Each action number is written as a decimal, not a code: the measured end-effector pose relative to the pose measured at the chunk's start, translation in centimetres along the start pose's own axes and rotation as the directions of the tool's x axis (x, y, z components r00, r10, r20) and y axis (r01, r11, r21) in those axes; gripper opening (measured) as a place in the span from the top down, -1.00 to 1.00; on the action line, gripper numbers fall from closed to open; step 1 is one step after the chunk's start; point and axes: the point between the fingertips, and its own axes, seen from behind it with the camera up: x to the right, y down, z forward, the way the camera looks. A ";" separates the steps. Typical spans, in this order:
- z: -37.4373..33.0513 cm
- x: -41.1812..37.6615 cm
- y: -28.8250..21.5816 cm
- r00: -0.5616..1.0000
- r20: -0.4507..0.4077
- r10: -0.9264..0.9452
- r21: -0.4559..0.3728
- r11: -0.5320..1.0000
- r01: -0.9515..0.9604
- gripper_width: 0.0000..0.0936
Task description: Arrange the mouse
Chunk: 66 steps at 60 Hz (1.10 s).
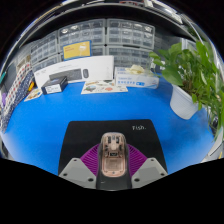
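Gripper closed on mouse above black mat.

The gripper [113, 172] held a beige, rounded mouse [113, 156] between its purple ribbed pads [96, 159] (both fingers pressed its sides), over a flat black mouse mat [105, 131] on the blue table [60, 115]. Beyond the mat lay a white box [75, 71], a small dark device [56, 84] and printed cards [104, 87]. A leafy green plant [195, 72] stood to the right. Shelving with bins [100, 38] lined the rear.
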 end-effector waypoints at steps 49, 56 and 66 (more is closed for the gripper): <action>-10.3 -0.1 -10.1 0.999 -0.027 -0.017 0.062 0.998 0.019 -0.77; -13.5 -2.0 -13.0 1.000 -0.011 -0.016 0.120 0.993 0.017 -0.79; -16.7 -4.5 -15.1 0.999 0.018 -0.027 0.177 0.984 0.024 -0.80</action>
